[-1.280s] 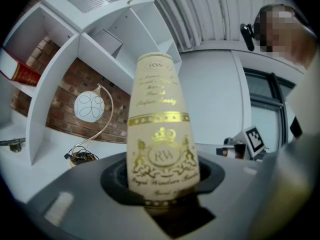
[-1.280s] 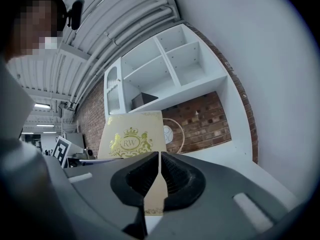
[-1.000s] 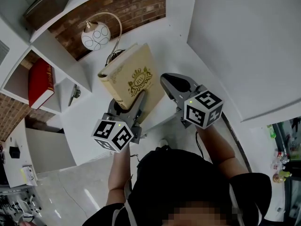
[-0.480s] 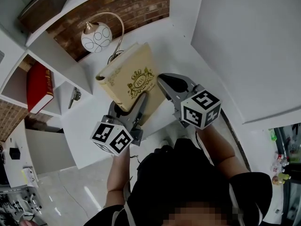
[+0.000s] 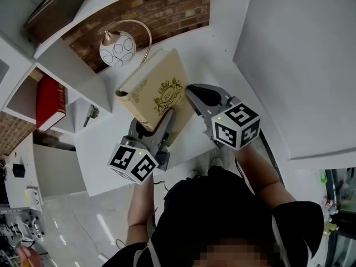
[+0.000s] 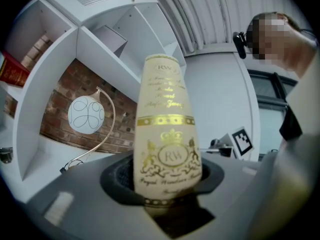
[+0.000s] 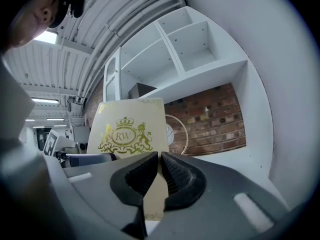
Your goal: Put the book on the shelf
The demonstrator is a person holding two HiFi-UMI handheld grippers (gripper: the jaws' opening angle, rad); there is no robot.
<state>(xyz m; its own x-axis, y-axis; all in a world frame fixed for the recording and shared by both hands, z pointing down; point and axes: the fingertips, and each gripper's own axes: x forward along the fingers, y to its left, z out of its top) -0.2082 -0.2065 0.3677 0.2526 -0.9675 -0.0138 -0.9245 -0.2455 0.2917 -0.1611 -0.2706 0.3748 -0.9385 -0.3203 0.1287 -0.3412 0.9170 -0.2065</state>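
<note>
Gripping: the left gripper's (image 6: pixel 167 186) jaws clamp the lower end of the cream book (image 5: pixel 158 88), having just been closing a touch tighter on it.
Idling: the right gripper's (image 7: pixel 158 171) jaws sit all but together with nothing between them, just beside the book's lower right edge; whether they touch it cannot be told.
Book: held upright in the air, its gold crest facing the right gripper, above the white bench (image 5: pixel 105 149).
Shift: compared with a second ago, the book's top corner sits nearer the curved arm of the globe lamp (image 5: pixel 117 49). Both grippers have travelled with it, keeping the same spacing.
Shelf: the white shelf unit (image 5: pixel 78 74) stands to the left with a brick wall (image 5: pixel 167 10) behind it, and a red book (image 5: pixel 50 102) already leans in one compartment.
Reading: the carry appears under way, with the grip firmed for the reach. The cream book is not yet on any shelf, and the lamp's arm looks like the obstacle to clear on the way.
</note>
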